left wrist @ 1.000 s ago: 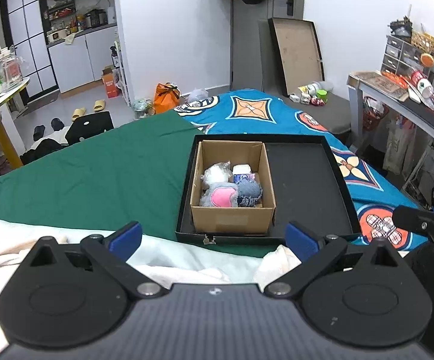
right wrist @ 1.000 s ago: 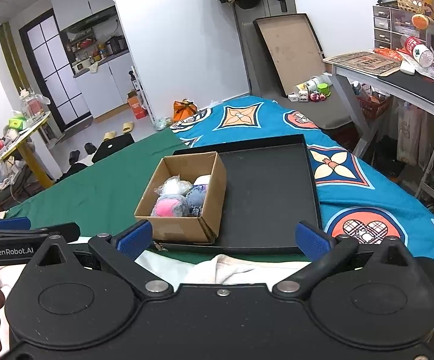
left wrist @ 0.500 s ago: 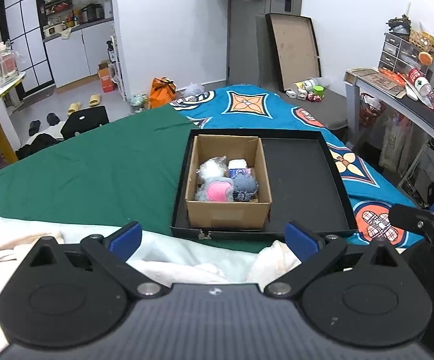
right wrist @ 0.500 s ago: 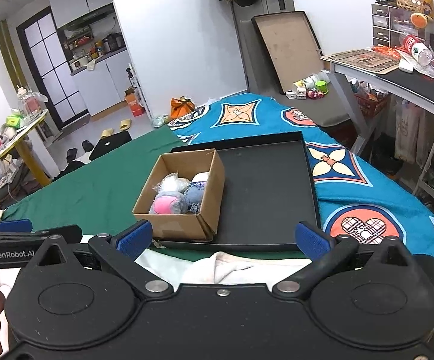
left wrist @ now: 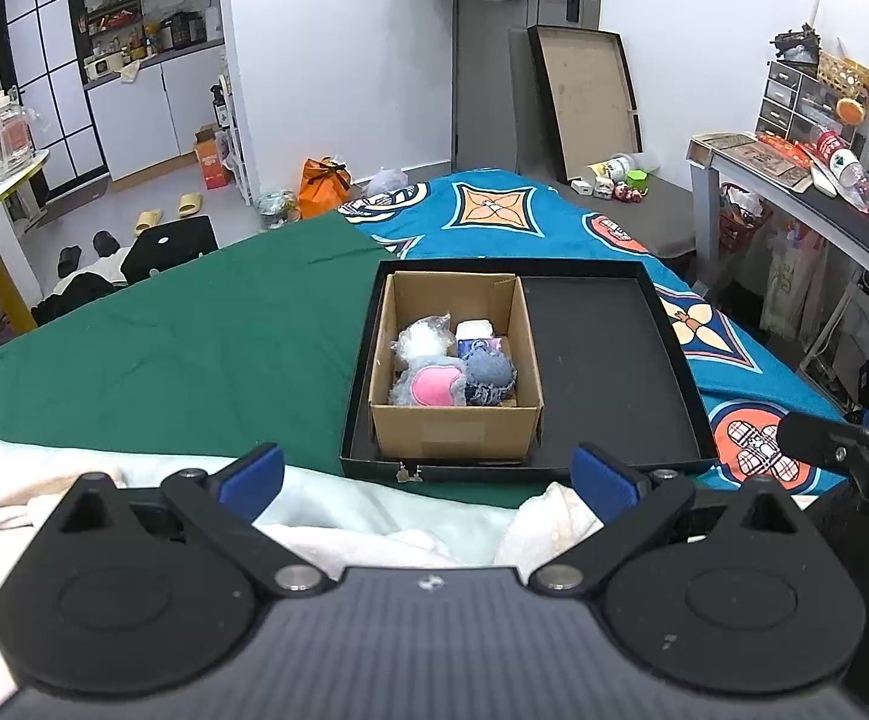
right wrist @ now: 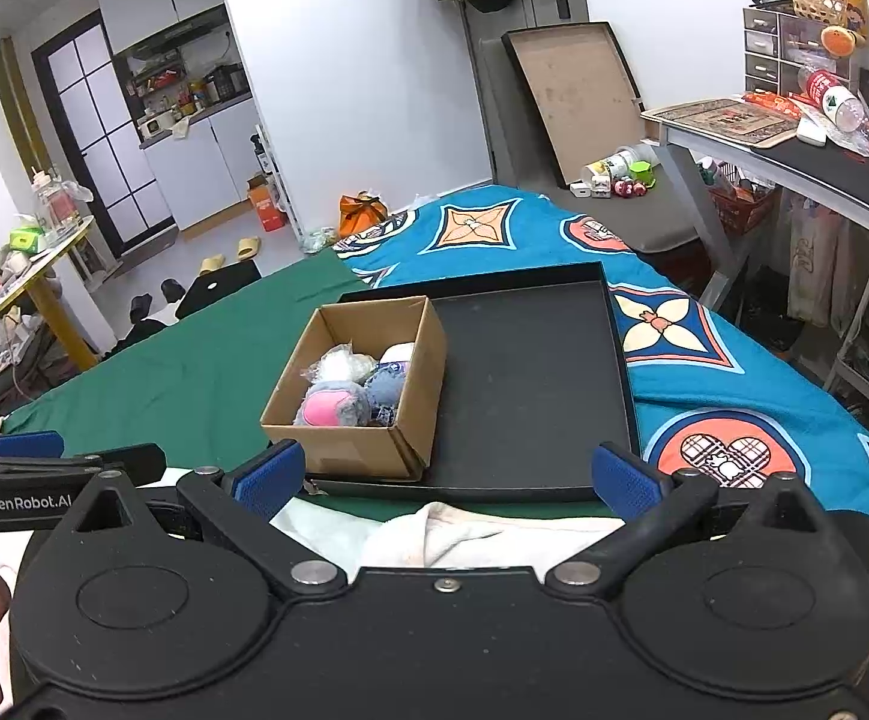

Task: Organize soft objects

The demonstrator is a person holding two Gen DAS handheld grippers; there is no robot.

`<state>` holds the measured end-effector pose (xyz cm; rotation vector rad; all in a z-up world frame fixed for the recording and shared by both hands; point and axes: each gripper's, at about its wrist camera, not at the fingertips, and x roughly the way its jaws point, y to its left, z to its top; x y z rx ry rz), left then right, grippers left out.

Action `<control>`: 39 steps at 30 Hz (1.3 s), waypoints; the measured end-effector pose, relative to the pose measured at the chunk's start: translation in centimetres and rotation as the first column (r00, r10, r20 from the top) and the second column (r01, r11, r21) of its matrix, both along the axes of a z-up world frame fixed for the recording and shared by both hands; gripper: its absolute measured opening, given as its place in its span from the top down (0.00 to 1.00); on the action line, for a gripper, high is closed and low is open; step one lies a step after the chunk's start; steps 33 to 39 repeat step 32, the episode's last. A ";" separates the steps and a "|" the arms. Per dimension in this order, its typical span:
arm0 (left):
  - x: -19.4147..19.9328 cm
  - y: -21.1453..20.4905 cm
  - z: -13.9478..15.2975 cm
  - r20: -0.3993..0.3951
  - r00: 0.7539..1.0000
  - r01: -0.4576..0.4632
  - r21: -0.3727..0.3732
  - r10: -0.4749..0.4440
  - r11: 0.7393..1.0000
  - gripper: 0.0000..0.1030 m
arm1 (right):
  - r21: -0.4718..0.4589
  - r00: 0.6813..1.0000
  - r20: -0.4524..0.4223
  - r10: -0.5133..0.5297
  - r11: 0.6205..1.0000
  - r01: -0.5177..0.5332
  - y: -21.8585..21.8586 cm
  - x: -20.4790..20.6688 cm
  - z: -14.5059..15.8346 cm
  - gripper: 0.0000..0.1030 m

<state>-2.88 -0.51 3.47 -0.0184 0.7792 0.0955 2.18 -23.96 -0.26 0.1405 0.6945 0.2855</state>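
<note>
A cardboard box (left wrist: 455,435) (right wrist: 350,450) stands in the left half of a black tray (left wrist: 602,360) (right wrist: 530,372) on the bed. Inside it lie a grey and pink plush (left wrist: 431,387) (right wrist: 329,405), a blue-grey plush (left wrist: 488,375) (right wrist: 386,387), a white fluffy item in plastic (left wrist: 419,339) and a small white packet (left wrist: 473,329). My left gripper (left wrist: 428,477) is open, well short of the box, above pale cloth (left wrist: 374,516). My right gripper (right wrist: 446,477) is open too, over the same cloth (right wrist: 464,531).
The bed carries a green sheet (left wrist: 182,354) on the left and a blue patterned cover (right wrist: 734,384) on the right. A desk (right wrist: 794,156) with clutter stands to the right. Slippers, bags and a flat box lean or lie on the floor beyond the bed.
Both grippers have pulled back and risen a little, so the box and tray sit slightly further away. Both stay open.
</note>
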 end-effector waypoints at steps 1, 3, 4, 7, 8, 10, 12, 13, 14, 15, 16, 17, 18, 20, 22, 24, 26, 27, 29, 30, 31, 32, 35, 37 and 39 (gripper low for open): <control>0.1 0.0 0.0 0.000 1.000 -0.003 -0.001 0.003 1.000 0.02 | 0.000 1.000 -0.002 0.000 1.000 0.000 0.0 0.0 0.0 0.00; 0.2 0.0 0.0 0.004 1.000 -0.002 -0.005 0.002 1.000 0.02 | -0.003 1.000 -0.003 0.001 1.000 -0.001 0.0 0.1 -0.2 0.00; 0.3 0.0 0.0 0.004 1.000 0.000 -0.006 0.000 1.000 0.02 | -0.005 1.000 -0.004 -0.002 1.000 0.002 -0.1 0.2 -0.2 0.00; 0.6 -0.2 -0.1 0.002 1.000 0.008 -0.001 -0.008 1.000 0.02 | -0.003 1.000 -0.007 -0.008 1.000 0.008 -0.2 0.3 -0.2 0.00; 0.6 -0.2 -0.2 0.001 1.000 0.007 -0.003 -0.007 1.000 0.02 | -0.003 1.000 -0.009 -0.009 1.000 0.009 -0.3 0.4 -0.3 0.00; 0.7 -0.3 -0.3 0.001 1.000 0.013 -0.010 -0.013 1.000 0.02 | -0.007 1.000 -0.010 -0.007 1.000 0.007 -0.4 0.4 -0.4 0.00; 0.8 -0.3 -0.5 0.000 1.000 0.015 -0.003 -0.015 1.000 0.02 | -0.012 1.000 -0.007 -0.014 1.000 0.014 -0.5 0.4 -0.5 0.00; 0.9 -0.4 -0.5 -0.001 1.000 0.016 0.000 -0.016 1.000 0.02 | -0.012 1.000 -0.009 -0.015 1.000 0.015 -0.5 0.4 -0.5 0.00; 0.9 -0.4 -0.6 0.001 1.000 0.018 0.001 -0.018 1.000 0.02 | -0.013 1.000 -0.009 -0.017 1.000 0.017 -0.5 0.5 -0.6 0.00; 0.8 -0.3 -0.6 0.001 1.000 0.019 -0.001 -0.019 1.000 0.02 | -0.014 1.000 -0.009 -0.019 1.000 0.019 -0.5 0.5 -0.7 0.00; 0.8 -0.3 -0.6 -0.001 1.000 0.017 -0.003 -0.017 1.000 0.02 | -0.017 1.000 -0.011 -0.019 1.000 0.019 -0.4 0.6 -0.8 0.00; 0.8 -0.3 -0.7 -0.003 1.000 0.017 -0.007 -0.017 1.000 0.02 | -0.017 1.000 -0.015 -0.019 1.000 0.018 -0.3 0.6 -0.9 0.00; 0.8 -0.2 -0.7 -0.006 1.000 0.018 -0.008 -0.018 1.000 0.02 | -0.018 1.000 -0.019 -0.018 1.000 0.017 -0.2 0.6 -1.0 0.00; 0.8 -0.2 -0.8 -0.007 1.000 0.021 -0.006 -0.021 1.000 0.02 | -0.026 1.000 -0.021 -0.011 1.000 0.010 0.0 0.7 -1.2 0.00; 0.8 -0.2 -0.9 -0.007 1.000 0.020 -0.008 -0.020 1.000 0.02 | -0.036 1.000 -0.022 -0.010 0.999 0.009 0.3 0.7 -1.3 0.00; 1.0 0.0 -1.0 -0.008 1.000 0.020 -0.013 -0.020 1.000 0.02 | -0.038 1.000 -0.026 -0.007 0.999 0.006 0.4 0.8 -1.5 0.00; 1.0 0.1 -1.1 -0.006 1.000 0.021 -0.016 -0.021 1.000 0.02 | -0.039 1.000 -0.030 -0.002 0.999 0.000 0.6 0.8 -1.7 0.00; 1.0 0.2 -1.2 -0.005 1.000 0.019 -0.016 -0.019 1.000 0.02 | -0.042 1.000 -0.031 -0.001 0.999 0.000 0.7 0.8 -1.8 0.00; 1.0 0.3 -1.4 0.000 1.000 0.021 -0.015 -0.021 1.000 0.02 | -0.046 0.999 -0.035 0.000 0.999 -0.001 0.8 0.9 -1.9 0.00; 1.1 0.4 -1.5 0.000 1.000 0.022 -0.015 -0.022 1.000 0.02 | -0.045 0.999 -0.036 0.001 0.999 -0.002 0.9 0.9 -2.0 0.00; 1.1 0.4 -1.6 -0.003 1.000 0.026 -0.016 -0.026 1.000 0.02 | -0.045 0.999 -0.037 0.000 0.999 -0.002 1.0 1.0 -2.1 0.00; 1.2 0.4 -1.7 -0.004 1.000 0.031 -0.019 -0.031 0.999 0.02 | -0.046 0.999 -0.040 -0.001 0.999 -0.001 1.1 1.1 -2.2 0.00; 1.2 0.4 -1.7 -0.004 1.000 0.031 -0.019 -0.031 0.999 0.02 | -0.046 0.999 -0.040 -0.001 0.999 -0.001 1.1 1.1 -2.2 0.00; 1.2 0.4 -1.7 -0.004 1.000 0.031 -0.019 -0.031 0.999 0.02 | -0.046 0.999 -0.040 -0.001 0.999 -0.001 1.1 1.1 -2.2 0.00; 1.2 0.4 -1.7 -0.004 1.000 0.031 -0.019 -0.031 0.999 0.02 | -0.046 0.999 -0.040 -0.001 0.999 -0.001 1.1 1.1 -2.2 0.00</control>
